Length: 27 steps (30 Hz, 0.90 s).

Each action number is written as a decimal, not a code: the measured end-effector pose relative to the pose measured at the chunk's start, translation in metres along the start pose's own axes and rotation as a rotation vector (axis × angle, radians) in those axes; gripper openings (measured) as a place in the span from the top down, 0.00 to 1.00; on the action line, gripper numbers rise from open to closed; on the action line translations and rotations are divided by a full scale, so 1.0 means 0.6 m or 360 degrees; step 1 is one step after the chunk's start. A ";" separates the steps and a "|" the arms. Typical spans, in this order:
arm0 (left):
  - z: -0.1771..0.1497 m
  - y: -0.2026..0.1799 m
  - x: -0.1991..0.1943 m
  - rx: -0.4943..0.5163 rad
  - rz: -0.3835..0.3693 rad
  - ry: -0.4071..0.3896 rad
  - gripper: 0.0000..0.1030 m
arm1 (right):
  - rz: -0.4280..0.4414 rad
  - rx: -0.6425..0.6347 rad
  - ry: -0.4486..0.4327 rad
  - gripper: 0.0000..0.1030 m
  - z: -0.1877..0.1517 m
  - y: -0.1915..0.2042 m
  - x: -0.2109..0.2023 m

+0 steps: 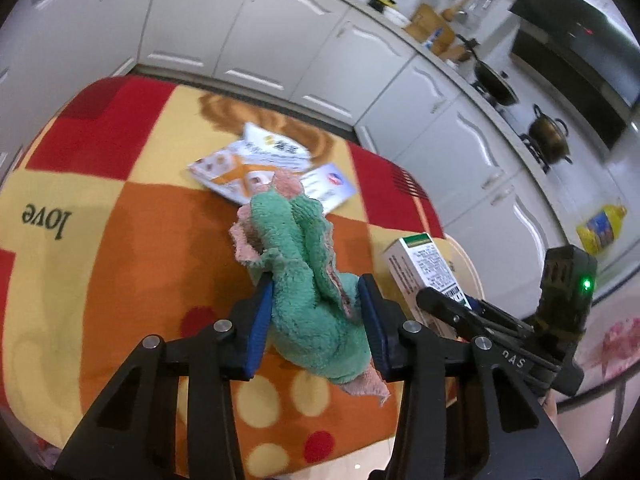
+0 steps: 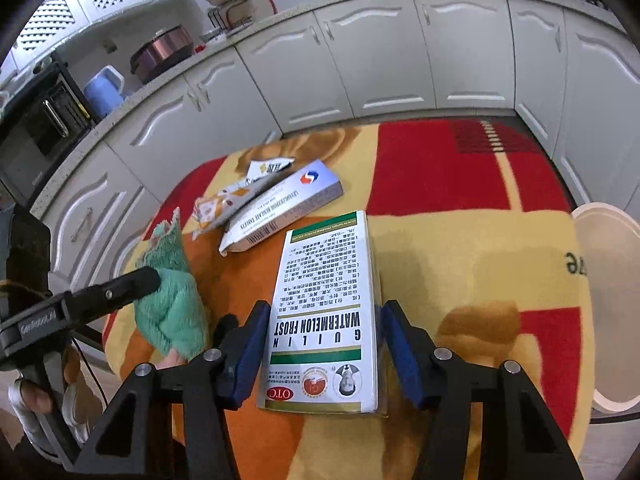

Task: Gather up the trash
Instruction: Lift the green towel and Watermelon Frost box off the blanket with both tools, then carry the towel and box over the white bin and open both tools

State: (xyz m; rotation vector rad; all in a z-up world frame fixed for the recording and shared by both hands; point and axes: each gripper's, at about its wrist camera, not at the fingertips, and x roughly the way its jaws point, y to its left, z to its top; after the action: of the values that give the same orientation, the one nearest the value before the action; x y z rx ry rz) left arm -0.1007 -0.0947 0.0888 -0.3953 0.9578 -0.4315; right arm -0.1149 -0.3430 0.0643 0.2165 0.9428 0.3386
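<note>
This is a home kitchen. White cabinet doors (image 2: pixel 376 60) with curved moulding run under a pale countertop (image 2: pixel 280 20) along the far side and bend round both sides. On the right, a dark wok (image 1: pixel 494 80) and a brass-coloured pot (image 1: pixel 550 134) sit on a gas hob under a black range hood (image 1: pixel 576 40), with a yellow oil bottle (image 1: pixel 600 228) nearer. On the left stand a black oven (image 2: pixel 44 120), a blue jug (image 2: pixel 104 90) and a copper-lidded cooker (image 2: pixel 164 50).

left tongs (image 1: pixel 316 312) clamped on cloth; right tongs (image 2: pixel 322 350) grip box.
</note>
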 end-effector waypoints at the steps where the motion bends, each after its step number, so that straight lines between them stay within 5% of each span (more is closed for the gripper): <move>1: 0.000 -0.010 -0.001 0.0015 -0.0007 -0.0004 0.62 | -0.0001 0.0007 -0.0015 0.46 0.000 -0.003 -0.008; 27: -0.014 -0.173 0.076 0.0328 -0.0032 0.0102 0.64 | -0.0086 0.0247 -0.0210 0.47 -0.027 -0.136 -0.137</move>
State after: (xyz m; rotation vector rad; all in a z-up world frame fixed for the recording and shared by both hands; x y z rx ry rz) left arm -0.1031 -0.2069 0.1050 -0.2053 0.9618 -0.5584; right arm -0.1571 -0.4490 0.0902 0.3504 0.8432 0.1988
